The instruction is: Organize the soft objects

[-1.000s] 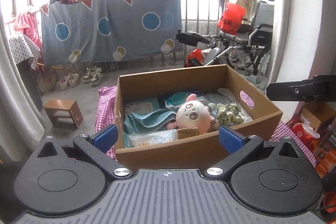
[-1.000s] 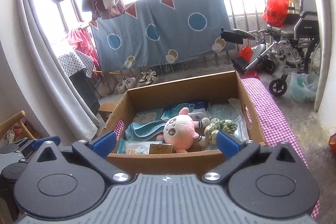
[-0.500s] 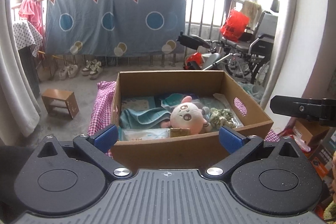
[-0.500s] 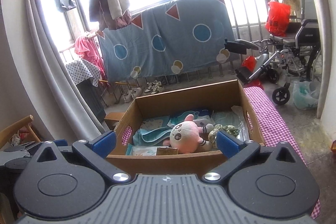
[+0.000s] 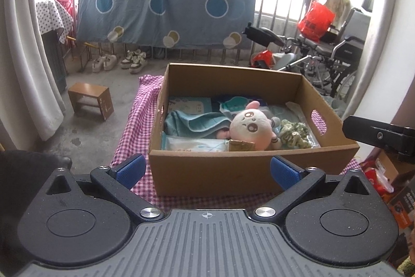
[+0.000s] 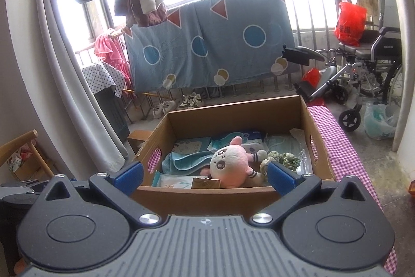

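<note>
A brown cardboard box (image 5: pixel 233 170) (image 6: pixel 202 196) sits on a pink checked cloth (image 5: pixel 140 105) (image 6: pixel 337 131). Inside lie a pink plush toy (image 5: pixel 250 125) (image 6: pixel 230 162), a teal folded towel (image 5: pixel 194 123) (image 6: pixel 186 160), a green scrunchie bundle (image 5: pixel 294 135) (image 6: pixel 285 159) and several white-and-blue packets (image 5: pixel 192 146) (image 6: pixel 173 181). My left gripper (image 5: pixel 207 170) hangs open in front of the box's near wall, nothing between its blue pads. My right gripper (image 6: pixel 205 177) is open too, just before the near wall and slightly above the rim. Its black body (image 5: pixel 381 134) shows at the right of the left wrist view.
A small wooden stool (image 5: pixel 90 100) stands on the concrete floor left of the cloth. Behind the box are shoes (image 5: pixel 119 61), a blue sheet on a railing (image 6: pixel 207 43), a wheelchair (image 6: pixel 368 69) and grey curtains (image 5: pixel 23 56). Boxes and bags lie at lower right (image 5: pixel 384 175).
Both grippers have drawn back and risen from the box, which now looks smaller and farther. The left view has swung right-to-left, showing more floor and stool. The box contents have not moved.
</note>
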